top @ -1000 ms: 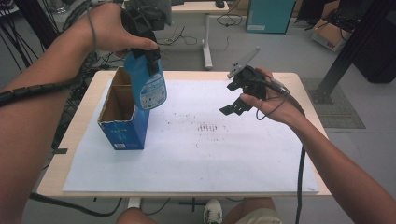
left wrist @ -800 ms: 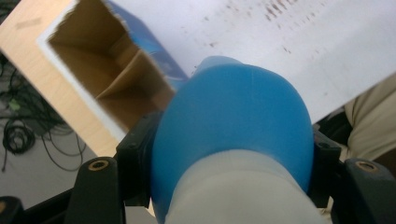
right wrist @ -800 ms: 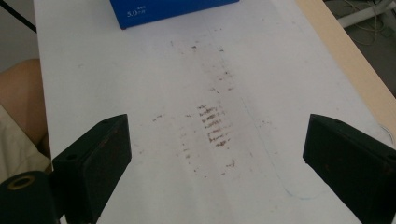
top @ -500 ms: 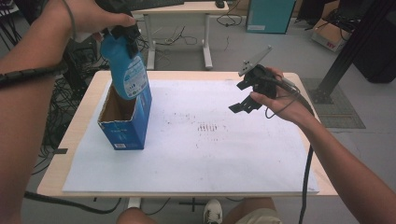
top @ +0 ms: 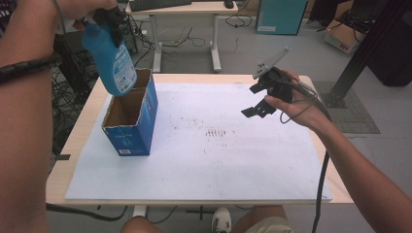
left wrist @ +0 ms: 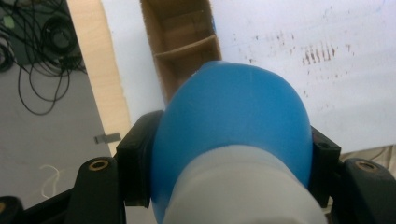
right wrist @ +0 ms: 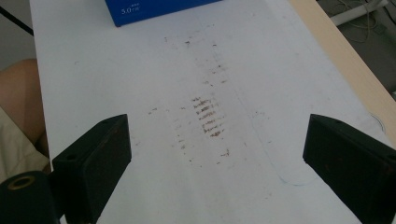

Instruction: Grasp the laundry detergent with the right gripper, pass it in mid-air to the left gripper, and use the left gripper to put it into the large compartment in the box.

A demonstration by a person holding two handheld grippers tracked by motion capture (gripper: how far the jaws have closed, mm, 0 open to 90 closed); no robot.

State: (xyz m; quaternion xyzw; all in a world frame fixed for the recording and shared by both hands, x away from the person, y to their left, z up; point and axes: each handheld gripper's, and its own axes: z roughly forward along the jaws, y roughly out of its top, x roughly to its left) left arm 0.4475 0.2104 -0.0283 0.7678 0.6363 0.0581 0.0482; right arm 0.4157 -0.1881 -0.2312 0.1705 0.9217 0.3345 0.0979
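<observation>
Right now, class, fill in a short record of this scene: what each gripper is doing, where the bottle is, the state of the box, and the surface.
left gripper: shut on the blue bottle, near its top
bottle position: in the air, tilted, above the far end of the box
right gripper: open, nothing between its jaws, above the white sheet
blue box: open-topped, standing at the sheet's left side, a cardboard divider inside
white sheet: covers the table, with dark scuff marks near its middle
</observation>
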